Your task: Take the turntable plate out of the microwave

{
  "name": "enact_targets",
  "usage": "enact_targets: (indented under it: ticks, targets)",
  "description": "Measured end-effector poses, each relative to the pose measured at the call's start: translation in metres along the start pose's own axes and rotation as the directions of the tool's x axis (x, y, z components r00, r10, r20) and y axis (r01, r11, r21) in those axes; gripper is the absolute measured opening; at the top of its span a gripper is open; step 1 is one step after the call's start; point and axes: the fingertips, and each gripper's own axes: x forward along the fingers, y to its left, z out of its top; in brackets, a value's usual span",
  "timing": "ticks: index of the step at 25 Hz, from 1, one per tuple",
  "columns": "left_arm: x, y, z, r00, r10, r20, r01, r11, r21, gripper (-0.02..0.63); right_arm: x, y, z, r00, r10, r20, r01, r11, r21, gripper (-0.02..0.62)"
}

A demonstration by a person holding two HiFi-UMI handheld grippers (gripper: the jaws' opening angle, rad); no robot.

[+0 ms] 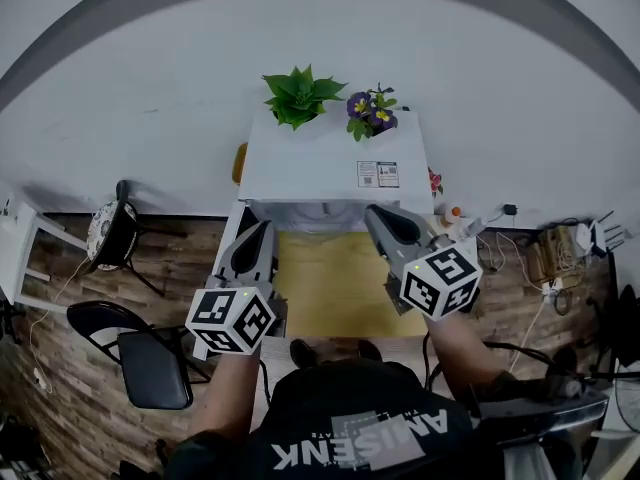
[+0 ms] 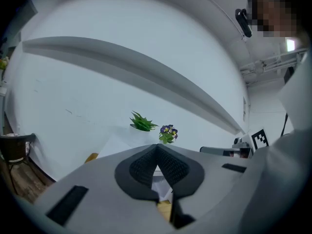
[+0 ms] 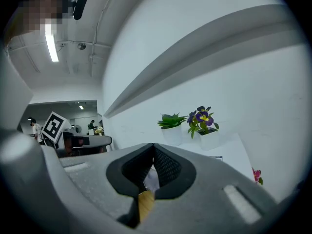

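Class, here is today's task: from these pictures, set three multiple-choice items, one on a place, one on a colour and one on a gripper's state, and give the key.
1. Where do the green plant and the flowering plant stand?
A. on top of the white microwave
B. on the floor
C. on a black chair

2. What colour are the flowering plant's blooms?
A. orange
B. purple with yellow
C. all white

3. How do the left gripper's jaws stand?
A. wide apart
B. closed on a plate
C. together, with nothing between them

Key:
1 A: the head view shows both pots on the microwave's top, near its back edge.
2 B: the purple petals with yellow centres show in all views.
3 C: in the left gripper view the pads meet with nothing between them.
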Motion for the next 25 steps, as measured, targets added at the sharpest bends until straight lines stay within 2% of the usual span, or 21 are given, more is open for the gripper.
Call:
enact_targets:
  ticks: [6,11,16,20,25]
  targets:
    - [0.015,0.018,-0.006,0.997,-0.059,-0.047,0.059,0.998,-0.009,0.002,0.010,-0.002,-0.011,0.994,-0.102,-0.031,0.102,0.994,0.027,0.005]
    - [0.024,0.019,-0.032,0.992,-0.088,-0.096,0.083,0.995,-0.053,0.002,0.011,-0.013,-0.032,0.984,-0.153,-0.090,0.159,0.985,0.063,0.005]
    - [0.032,0.030,-0.050,0.994,-0.036,-0.106,0.027,0.996,-0.087,0.002,0.023,-0.023,-0.055,0.985,-0.111,-0.129,0.120,0.990,0.070,0.005]
    - [0.041,0.035,-0.072,0.987,0.010,-0.158,-0.018,0.999,-0.045,0.002,0.032,-0.034,-0.079,0.980,-0.067,-0.185,0.081,0.994,0.070,0.005]
    - [0.051,0.048,-0.099,0.985,0.056,-0.165,-0.074,0.991,-0.107,0.002,0.040,-0.052,-0.100,0.979,-0.061,-0.196,0.078,0.994,0.082,0.018]
